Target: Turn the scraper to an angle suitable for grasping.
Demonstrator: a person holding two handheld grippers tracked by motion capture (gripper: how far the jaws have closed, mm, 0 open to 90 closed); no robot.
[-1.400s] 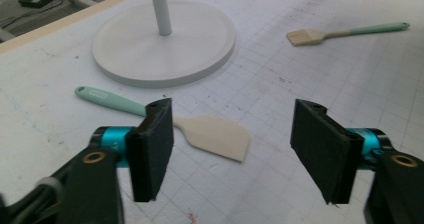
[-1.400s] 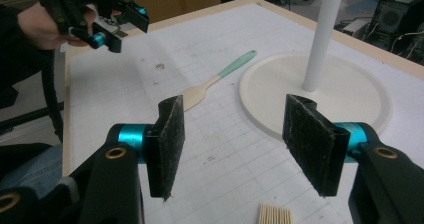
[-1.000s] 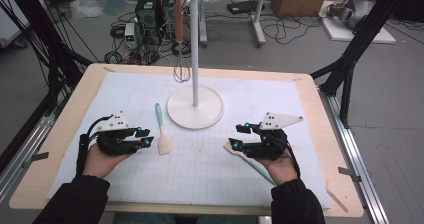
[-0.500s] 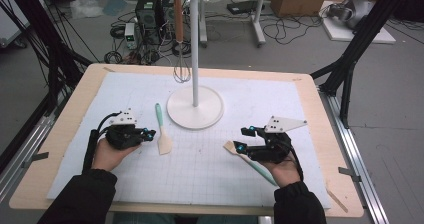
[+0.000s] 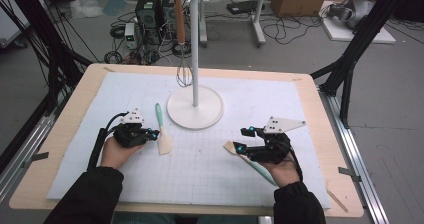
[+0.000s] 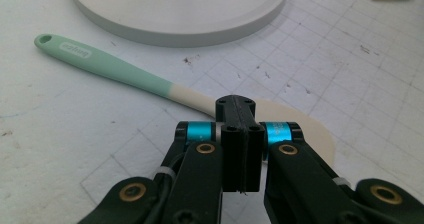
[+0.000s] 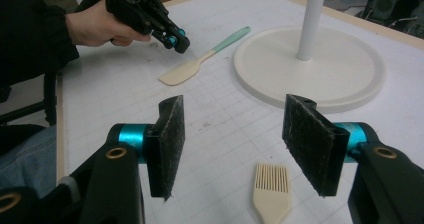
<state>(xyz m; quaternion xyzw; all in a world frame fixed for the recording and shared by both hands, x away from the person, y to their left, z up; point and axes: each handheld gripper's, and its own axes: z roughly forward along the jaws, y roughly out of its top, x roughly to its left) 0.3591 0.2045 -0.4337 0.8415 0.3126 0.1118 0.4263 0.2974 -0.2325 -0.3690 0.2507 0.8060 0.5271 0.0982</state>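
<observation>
Left gripper [image 6: 240, 134], jaws just clenched empty over the green-handled cream silicone spatula [image 6: 150, 81]; right gripper [image 7: 240, 144] released above the cream pastry brush [image 7: 271, 186].

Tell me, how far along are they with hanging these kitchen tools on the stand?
Done, it seems: a whisk already hangs from the white stand. In hand: the left gripper, jaws shut with nothing between them, sits just above the spatula; the right gripper is open over the pastry brush. Left: neither tool is gripped or lifted, so both probably still need hanging.
</observation>
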